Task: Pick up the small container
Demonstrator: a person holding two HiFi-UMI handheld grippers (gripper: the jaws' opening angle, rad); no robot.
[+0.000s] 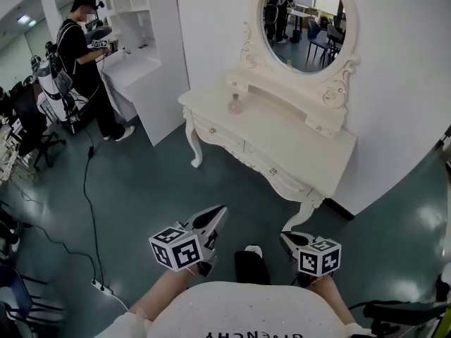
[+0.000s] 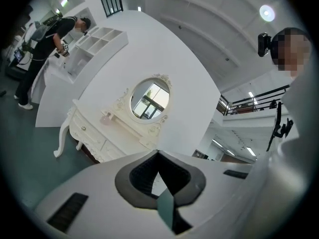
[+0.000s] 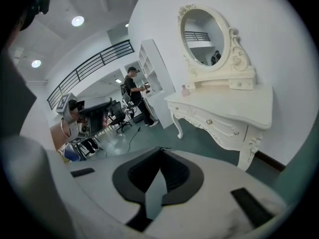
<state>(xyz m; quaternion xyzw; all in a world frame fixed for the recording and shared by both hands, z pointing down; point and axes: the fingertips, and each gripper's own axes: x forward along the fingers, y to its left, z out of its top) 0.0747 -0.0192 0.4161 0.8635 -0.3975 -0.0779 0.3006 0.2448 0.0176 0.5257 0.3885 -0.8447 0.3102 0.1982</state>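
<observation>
The small container [image 1: 235,105] is a pale pink bottle standing at the back left of the white dressing table [image 1: 296,143], below the oval mirror [image 1: 306,21]. It shows tiny in the left gripper view [image 2: 106,117] and in the right gripper view [image 3: 185,90]. Both grippers hang over the green floor in front of the table, well short of it. My left gripper [image 1: 218,213] [image 2: 158,153] is shut with nothing in it. My right gripper [image 1: 285,239] [image 3: 160,149] is also shut and empty, pointing downward.
Another person [image 1: 84,55] stands at a white shelf desk [image 1: 134,62] at the upper left. A black cable with a power strip [image 1: 99,285] lies on the floor at the left. Office chairs [image 1: 28,129] stand at the left edge. A white wall [image 1: 416,104] backs the table.
</observation>
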